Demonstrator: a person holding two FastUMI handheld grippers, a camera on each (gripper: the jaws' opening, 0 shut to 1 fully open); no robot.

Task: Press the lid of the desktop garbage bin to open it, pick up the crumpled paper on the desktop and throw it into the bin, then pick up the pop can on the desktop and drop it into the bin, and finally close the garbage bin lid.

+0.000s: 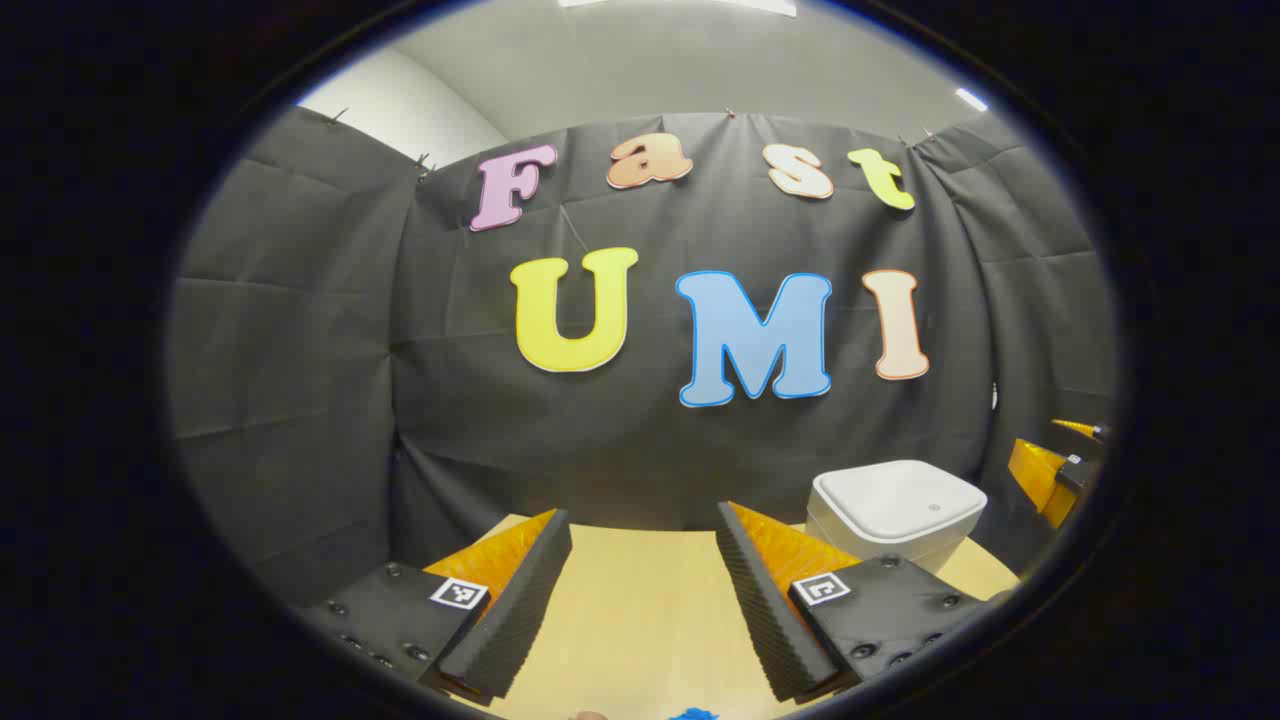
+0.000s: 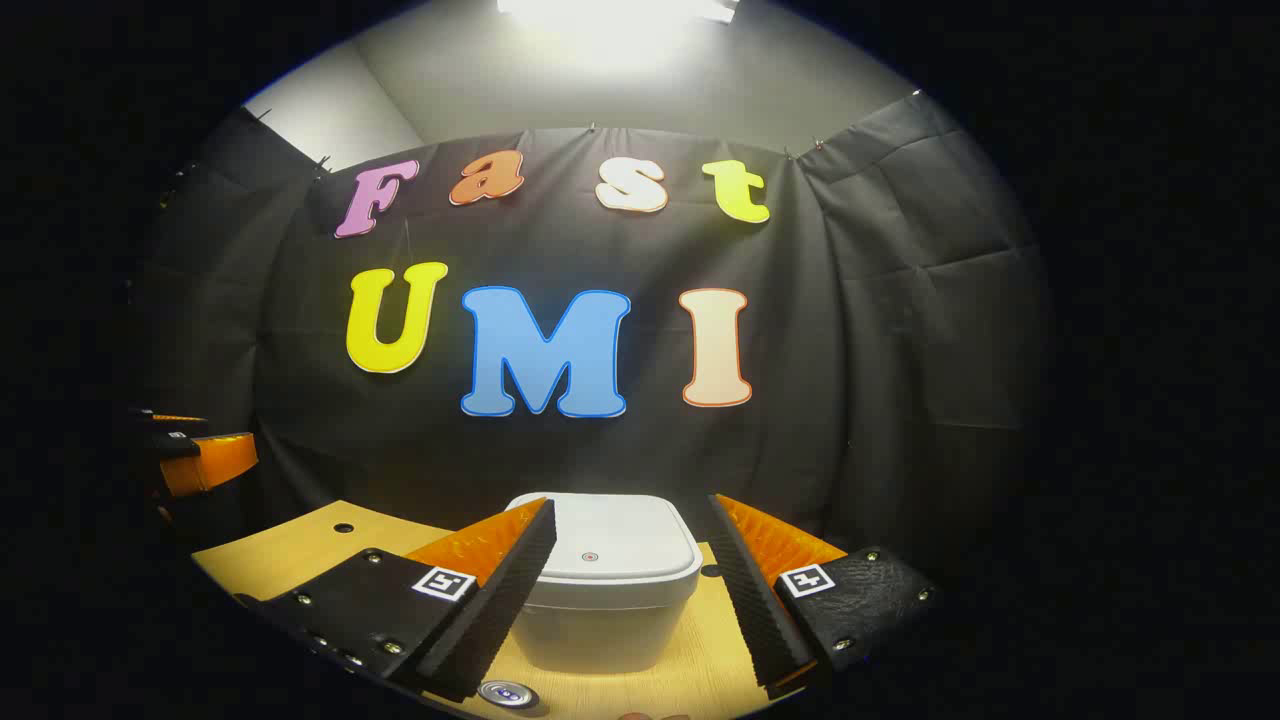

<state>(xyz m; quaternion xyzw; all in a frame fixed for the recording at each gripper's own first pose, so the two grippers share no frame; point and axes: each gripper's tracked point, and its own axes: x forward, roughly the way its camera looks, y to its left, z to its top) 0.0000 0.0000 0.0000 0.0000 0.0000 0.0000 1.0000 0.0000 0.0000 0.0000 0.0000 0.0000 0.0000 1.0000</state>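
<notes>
The white desktop bin [image 2: 610, 585] stands on the wooden table [image 2: 290, 550] with its lid [image 2: 610, 545] down. It sits just beyond my right gripper [image 2: 632, 505], which is open, its fingers spread to either side of the bin and held above the table. The round top of a pop can [image 2: 507, 692] shows at the bottom edge, below the left finger. My left gripper [image 1: 642, 520] is open over bare table [image 1: 630, 610], with the bin [image 1: 895, 510] to its right. A scrap of blue [image 1: 690, 714] peeks in at the bottom edge, too little to identify.
Black cloth walls close in the table at the back and sides. A small round hole [image 2: 343, 527] is in the tabletop left of the bin. The other gripper shows at the far right [image 1: 1055, 470] of the left gripper view and at the far left [image 2: 195, 455] of the right gripper view.
</notes>
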